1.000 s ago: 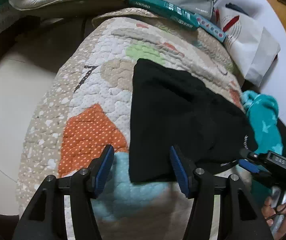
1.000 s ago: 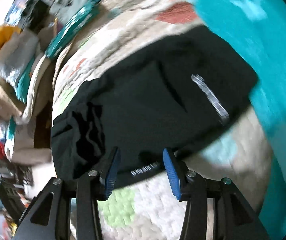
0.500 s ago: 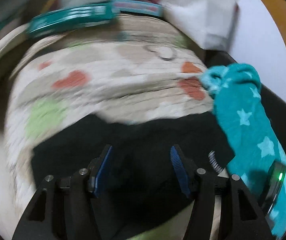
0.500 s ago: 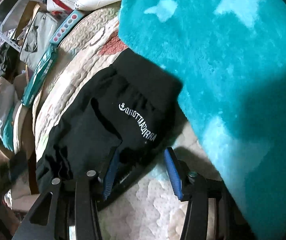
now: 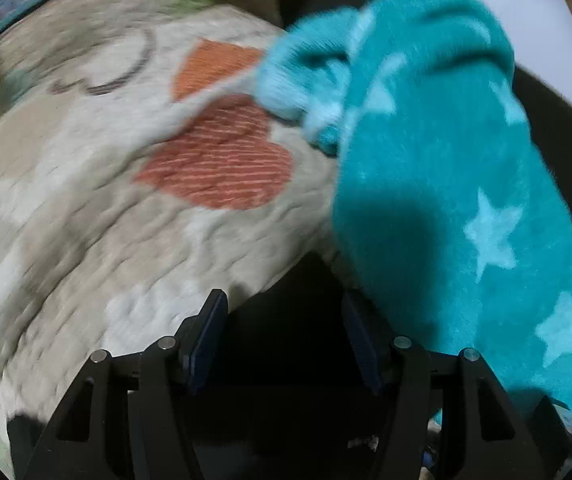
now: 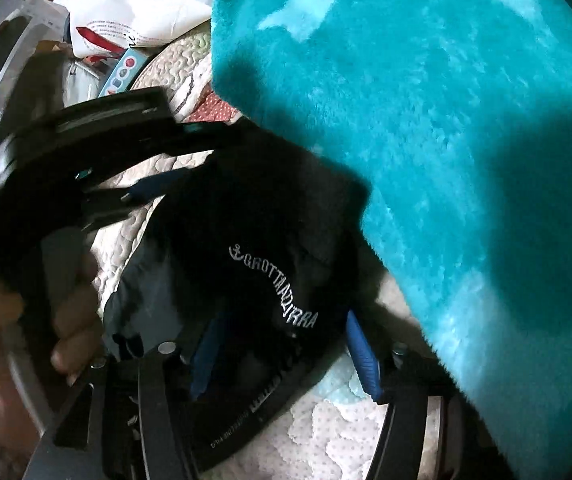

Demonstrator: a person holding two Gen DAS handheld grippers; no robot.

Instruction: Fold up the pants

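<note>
The black pants [image 6: 245,240] lie on a patchwork quilt [image 6: 318,424], their waistband with white lettering [image 6: 277,284] facing the right wrist camera. My right gripper [image 6: 281,340] is open, with the waistband corner between its blue pads. My left gripper [image 5: 286,336] is open too, low over the pants' far waist corner [image 5: 286,308]. It also shows in the right wrist view [image 6: 153,188], held by a hand at the far side of the waistband.
A fluffy teal blanket with pale stars [image 5: 446,200] lies against the pants on the right and fills much of the right wrist view [image 6: 446,160]. The quilt [image 5: 125,200] stretches leftward. A white bag [image 6: 133,12] and boxes lie beyond.
My left gripper has swung right and dropped close to the waist corner beside the teal blanket. My right gripper has moved in over the waistband. Both stay open.
</note>
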